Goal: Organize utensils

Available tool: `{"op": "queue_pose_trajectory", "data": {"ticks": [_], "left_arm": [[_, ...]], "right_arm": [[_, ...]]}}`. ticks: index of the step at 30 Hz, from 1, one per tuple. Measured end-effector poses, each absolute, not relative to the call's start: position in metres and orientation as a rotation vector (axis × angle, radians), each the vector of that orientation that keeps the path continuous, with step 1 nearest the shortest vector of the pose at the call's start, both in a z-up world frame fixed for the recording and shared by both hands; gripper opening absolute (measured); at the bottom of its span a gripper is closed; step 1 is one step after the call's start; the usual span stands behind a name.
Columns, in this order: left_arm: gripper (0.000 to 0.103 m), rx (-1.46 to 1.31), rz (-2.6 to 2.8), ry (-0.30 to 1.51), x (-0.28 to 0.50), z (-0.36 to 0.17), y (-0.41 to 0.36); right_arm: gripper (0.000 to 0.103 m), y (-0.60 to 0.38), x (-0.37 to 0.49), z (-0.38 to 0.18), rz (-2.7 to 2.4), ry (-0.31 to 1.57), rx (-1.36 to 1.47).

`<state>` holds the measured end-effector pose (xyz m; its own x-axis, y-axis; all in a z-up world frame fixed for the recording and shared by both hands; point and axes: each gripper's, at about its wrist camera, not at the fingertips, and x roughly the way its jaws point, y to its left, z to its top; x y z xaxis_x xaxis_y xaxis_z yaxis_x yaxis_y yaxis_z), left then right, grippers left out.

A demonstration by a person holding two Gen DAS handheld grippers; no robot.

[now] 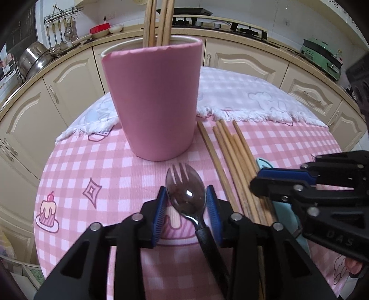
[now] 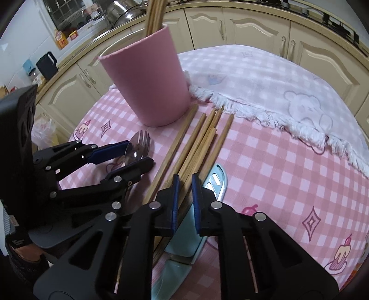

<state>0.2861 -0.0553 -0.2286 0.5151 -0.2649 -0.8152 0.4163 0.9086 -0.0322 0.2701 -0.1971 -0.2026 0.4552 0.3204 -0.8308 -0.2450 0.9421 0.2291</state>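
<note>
A pink cup (image 1: 153, 97) stands on the pink checked tablecloth and holds several wooden chopsticks (image 1: 159, 22). My left gripper (image 1: 187, 203) is open around a metal spork (image 1: 185, 193) with a black handle that lies on the cloth just in front of the cup. Several loose wooden chopsticks (image 1: 233, 161) lie to the right of the cup. My right gripper (image 2: 184, 198) straddles some of these chopsticks (image 2: 198, 143), its jaws narrowly apart. A light blue knife in a sheath (image 2: 207, 191) lies beside and under them. The cup also shows in the right wrist view (image 2: 147, 85).
A white fringed towel (image 2: 265, 87) covers the far part of the round table (image 1: 69, 161). Cream kitchen cabinets (image 1: 242, 60) curve around behind. Pots and hanging ladles (image 1: 55, 37) stand at the far left, a green appliance (image 1: 320, 57) at the far right.
</note>
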Motion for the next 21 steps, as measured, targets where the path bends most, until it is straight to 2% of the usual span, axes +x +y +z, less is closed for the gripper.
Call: {"op": "queue_pose_trajectory", "data": {"ticks": [11, 14, 21], "left_arm": [[0.034, 0.185, -0.422, 0.957, 0.283, -0.228, -0.054], [0.034, 0.200, -0.459, 0.952, 0.281, -0.228, -0.057], [0.034, 0.204, -0.451, 0.955, 0.283, -0.229, -0.061]], "right_arm": [[0.011, -0.199, 0.274, -0.204, 0.336, 1.078, 0.118], [0.007, -0.208, 0.274, -0.208, 0.341, 1.085, 0.155], [0.008, -0.188, 0.285, -0.206, 0.294, 1.091, 0.046]]}}
